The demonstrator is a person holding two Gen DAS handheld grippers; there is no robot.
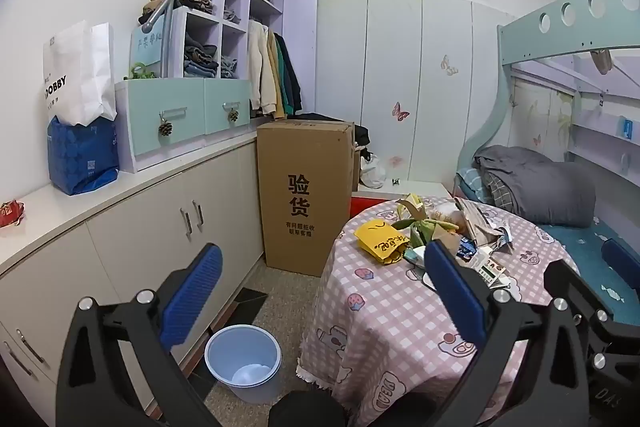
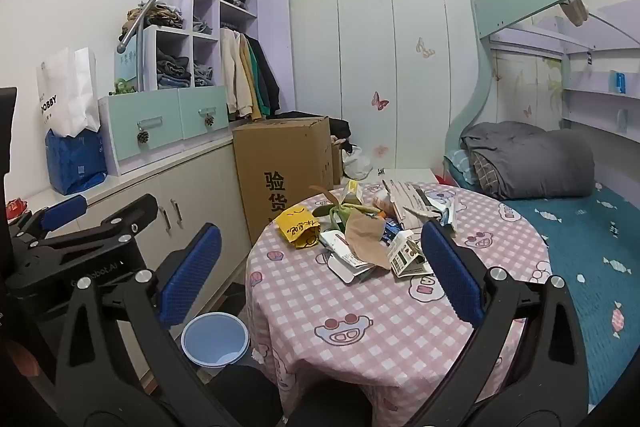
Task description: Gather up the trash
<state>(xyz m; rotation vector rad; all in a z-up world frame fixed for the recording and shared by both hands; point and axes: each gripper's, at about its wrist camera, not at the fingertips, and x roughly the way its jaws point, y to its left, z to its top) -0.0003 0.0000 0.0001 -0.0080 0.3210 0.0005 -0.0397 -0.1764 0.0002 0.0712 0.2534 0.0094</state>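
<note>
Blue bin (image 1: pixel 243 361) empty; both jaws wide, nothing held — left gripper (image 2: pixel 64 215) visible only from right wrist.

One round desk (image 2: pixel 360 327) under a pink checked cloth carries a heap of trash whose pieces overlap too much to count, though one yellow packet (image 2: pixel 298 227) and one brown paper piece (image 2: pixel 366 239) stand out. On the floor stand one pale blue bin (image 1: pixel 243 361) and one tall cardboard box (image 1: pixel 302 195). Two mint drawers (image 1: pixel 170 117) each bear one pine cone (image 1: pixel 165 128), two pairs of tongs (image 2: pixel 316 275) show, and one bunk bed (image 2: pixel 592 251) holds one grey quilt (image 2: pixel 532 163).
</note>
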